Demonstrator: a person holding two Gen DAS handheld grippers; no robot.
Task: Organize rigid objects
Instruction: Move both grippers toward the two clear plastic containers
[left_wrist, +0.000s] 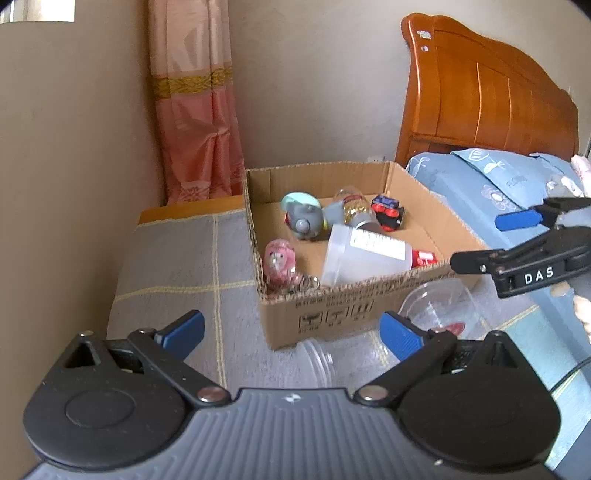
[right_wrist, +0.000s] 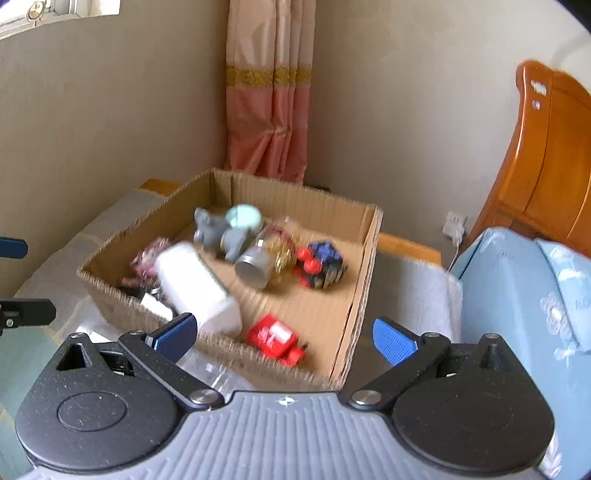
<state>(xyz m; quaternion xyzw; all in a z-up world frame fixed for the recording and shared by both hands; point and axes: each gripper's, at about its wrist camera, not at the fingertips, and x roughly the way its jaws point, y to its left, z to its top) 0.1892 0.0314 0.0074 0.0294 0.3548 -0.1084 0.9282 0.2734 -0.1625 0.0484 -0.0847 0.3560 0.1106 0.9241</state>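
An open cardboard box (left_wrist: 332, 306) (right_wrist: 295, 199) sits on a grey checked mat. It holds a grey animal toy (left_wrist: 304, 218) (right_wrist: 218, 230), a clear jar with gold bits (left_wrist: 351, 210) (right_wrist: 269, 258), a blue and red toy truck (left_wrist: 388, 212) (right_wrist: 321, 264), a white plastic cup (left_wrist: 365, 258) (right_wrist: 195, 284) on its side, a pink toy (left_wrist: 279, 264) and a red toy (right_wrist: 275, 338). My left gripper (left_wrist: 293, 332) hangs open before the box's near wall, nothing between its pads. My right gripper (right_wrist: 284, 336) (left_wrist: 484, 242) stands open and empty over the box's right corner.
Two clear plastic containers (left_wrist: 436, 306) (left_wrist: 317, 358) lie on the mat against the box's front. Blue bedding (left_wrist: 498, 184) and a wooden headboard (left_wrist: 480, 92) rise at the right. A pink curtain (left_wrist: 195, 129) and beige walls close the corner behind the box.
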